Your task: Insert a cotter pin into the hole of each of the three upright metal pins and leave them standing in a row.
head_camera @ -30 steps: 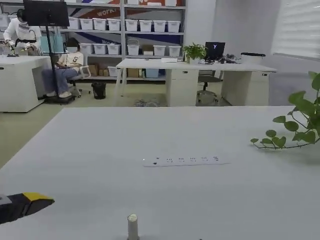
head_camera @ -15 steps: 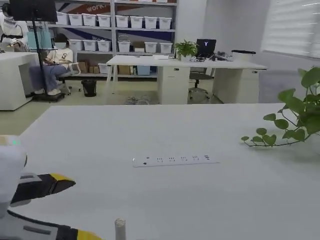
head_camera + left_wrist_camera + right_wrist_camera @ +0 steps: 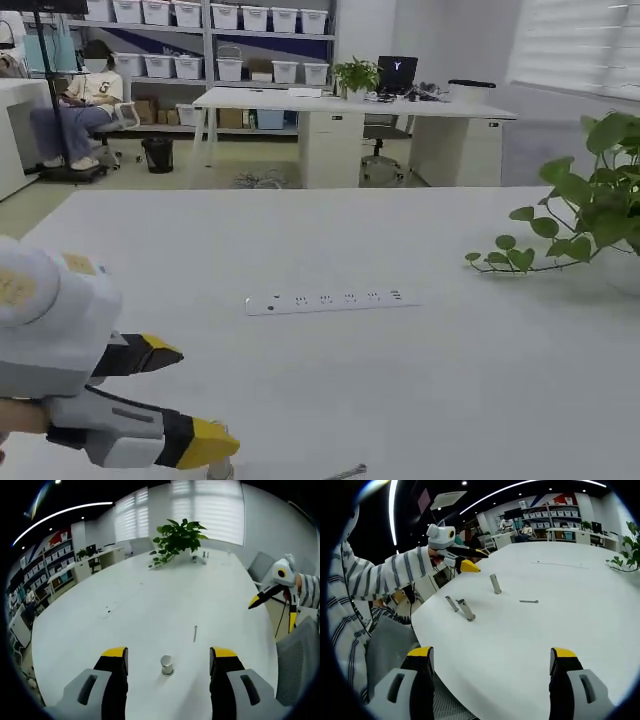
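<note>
My left tool (image 3: 169, 653), right tool (image 3: 491, 653) both apart; upright pin (image 3: 166, 665) stiff, slick, I'd grip mid-shaft; cotter pin (image 3: 195, 633) light, I'd pinch head.

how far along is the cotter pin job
Done: nothing that shows; the thin silver cotter pin lies loose on the white table. In hand: nothing; the open left gripper points at one upright grey metal pin, the right gripper is open too. Left: all three insertions, including the two other metal pins near the table edge.
</note>
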Motion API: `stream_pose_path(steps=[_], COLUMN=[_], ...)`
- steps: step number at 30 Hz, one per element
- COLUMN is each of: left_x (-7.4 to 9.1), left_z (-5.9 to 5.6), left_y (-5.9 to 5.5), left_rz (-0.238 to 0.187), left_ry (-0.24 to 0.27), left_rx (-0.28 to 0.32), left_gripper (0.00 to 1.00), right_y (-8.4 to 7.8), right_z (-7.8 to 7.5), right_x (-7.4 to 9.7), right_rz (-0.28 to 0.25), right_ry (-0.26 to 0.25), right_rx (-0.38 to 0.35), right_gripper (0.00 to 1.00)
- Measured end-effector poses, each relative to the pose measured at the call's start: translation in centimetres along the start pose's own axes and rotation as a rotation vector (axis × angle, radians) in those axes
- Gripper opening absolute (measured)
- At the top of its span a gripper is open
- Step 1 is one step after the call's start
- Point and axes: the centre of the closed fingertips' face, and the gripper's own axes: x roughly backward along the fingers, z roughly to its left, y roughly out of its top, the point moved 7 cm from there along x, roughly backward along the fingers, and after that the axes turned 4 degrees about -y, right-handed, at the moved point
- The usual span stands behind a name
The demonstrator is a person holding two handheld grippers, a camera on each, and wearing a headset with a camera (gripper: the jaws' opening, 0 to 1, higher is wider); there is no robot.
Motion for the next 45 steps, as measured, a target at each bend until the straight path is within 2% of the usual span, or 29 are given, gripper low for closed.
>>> stream_pose_path(steps=[6, 13, 18, 22, 27, 30, 34, 35, 37, 42, 45], left_x=[-1.6, -3.5, -4.4, -5.0, -5.4, -5.4, -5.4, -5.4, -5.4, -5.4, -5.4], left_z=[-0.1, -0.2, -0.2, -0.2, -0.1, 0.2, 0.8, 1.0, 0.9, 0.9, 0.9], left_y=[-1.4, -2.7, -3.2, -3.5, -3.7, -4.0, -4.1, -4.1, -4.1, -4.0, -4.1], left_rz=[0.069, 0.138, 0.144, 0.155, 0.161, 0.170, 0.166, 0.163, 0.148, 0.150, 0.146], left_ry=[-0.040, -0.081, -0.097, -0.097, -0.098, -0.091, -0.061, -0.055, -0.068, -0.066, -0.063], left_rx=[-0.020, -0.038, -0.008, -0.011, 0.015, 0.005, 0.009, 0.002, 0.040, 0.001, 0.011], left_gripper=[0.61, 0.51, 0.38, 0.30, 0.28, 0.24, 0.11, 0.11, 0.11, 0.10, 0.10], right_y=[-0.1, -0.6, -0.9, -1.1, -1.3, -1.5, -1.5, -1.4, -1.4, -1.4, -1.3], right_z=[-0.2, -0.5, -0.6, -0.6, -0.6, -0.7, -0.9, -0.9, -0.9, -0.9, -0.8], right_x=[0.0, -0.1, 0.0, 0.0, 0.0, 0.0, 0.0, 0.0, 0.0, -0.1, -0.1], right_rz=[-0.004, -0.001, -0.003, -0.003, -0.006, -0.001, -0.012, -0.014, -0.020, -0.022, -0.019], right_ry=[-0.003, -0.007, -0.013, -0.013, -0.013, -0.014, -0.027, -0.030, -0.035, -0.038, -0.038], right_rx=[-0.009, -0.028, -0.041, -0.047, -0.060, -0.063, -0.067, -0.070, -0.073, -0.075, -0.073], right_gripper=[0.95, 0.94, 0.94, 0.93, 0.93, 0.92, 0.91, 0.91, 0.91, 0.91, 0.91])
